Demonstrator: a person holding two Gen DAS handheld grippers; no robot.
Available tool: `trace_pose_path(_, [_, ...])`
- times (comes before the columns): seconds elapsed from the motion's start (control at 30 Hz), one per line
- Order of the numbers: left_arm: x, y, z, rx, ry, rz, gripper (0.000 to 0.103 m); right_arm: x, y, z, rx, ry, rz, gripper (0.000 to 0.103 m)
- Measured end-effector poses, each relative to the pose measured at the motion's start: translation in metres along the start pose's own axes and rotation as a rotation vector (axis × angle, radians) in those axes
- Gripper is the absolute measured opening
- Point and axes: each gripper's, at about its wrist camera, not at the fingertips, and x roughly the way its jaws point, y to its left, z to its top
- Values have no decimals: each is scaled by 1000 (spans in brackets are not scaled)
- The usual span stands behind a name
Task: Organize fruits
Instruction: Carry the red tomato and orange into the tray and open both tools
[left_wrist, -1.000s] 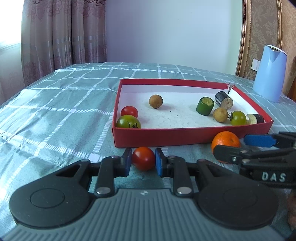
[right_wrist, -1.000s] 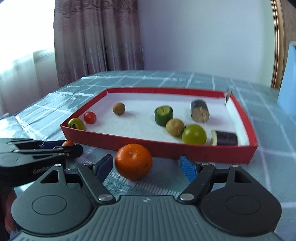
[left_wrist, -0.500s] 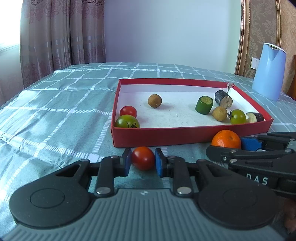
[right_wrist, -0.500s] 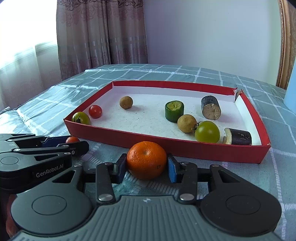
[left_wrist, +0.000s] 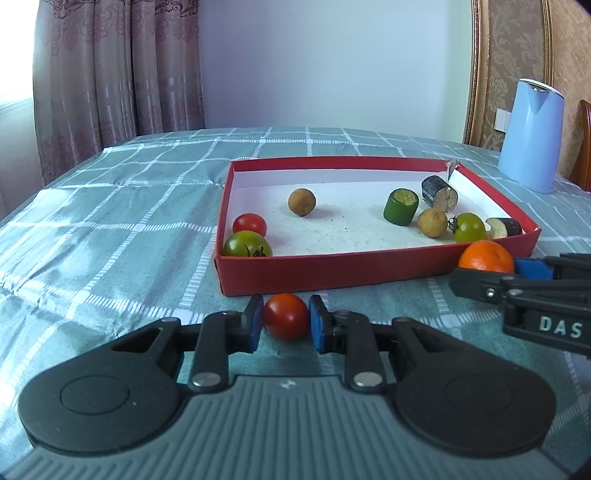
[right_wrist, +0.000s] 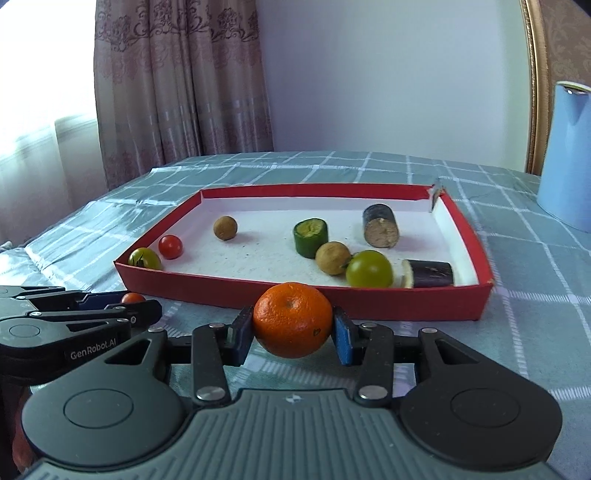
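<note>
My left gripper (left_wrist: 286, 317) is shut on a red tomato (left_wrist: 285, 315) just in front of the red tray (left_wrist: 332, 271). My right gripper (right_wrist: 291, 328) is shut on an orange (right_wrist: 292, 319), lifted near the tray's front wall (right_wrist: 369, 301). The orange also shows in the left wrist view (left_wrist: 485, 255), and the red tomato (right_wrist: 132, 297) peeks behind the left gripper in the right wrist view. Inside the tray lie a red tomato (left_wrist: 249, 225), two green tomatoes (left_wrist: 246, 245) (left_wrist: 469, 227), two brown longans (left_wrist: 301, 201) (left_wrist: 432, 221), a cucumber piece (left_wrist: 400, 205) and two eggplant pieces (left_wrist: 439, 192) (left_wrist: 504, 227).
The tray sits on a green checked tablecloth (left_wrist: 110, 221). A light blue kettle (left_wrist: 530, 134) stands at the back right. Curtains (left_wrist: 110, 74) hang behind the table on the left.
My right gripper closed on the orange and lifted it slightly towards the tray. My left gripper kept its hold on the red tomato and rose a little.
</note>
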Motion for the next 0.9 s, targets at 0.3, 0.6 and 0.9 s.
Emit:
trace_pose_path(0.3, [0, -1, 0, 12, -2, -1, 23, 2, -22, -4, 82, 44, -7, 43])
trace_pose_path(0.6, [-15, -10, -2, 61, -72, -25, 23, -10, -24, -7, 42, 25, 2, 43])
trace_pose_path(0.9, [-20, -23, 23, 57, -95, -111, 23, -10, -27, 4, 5, 1, -24, 43])
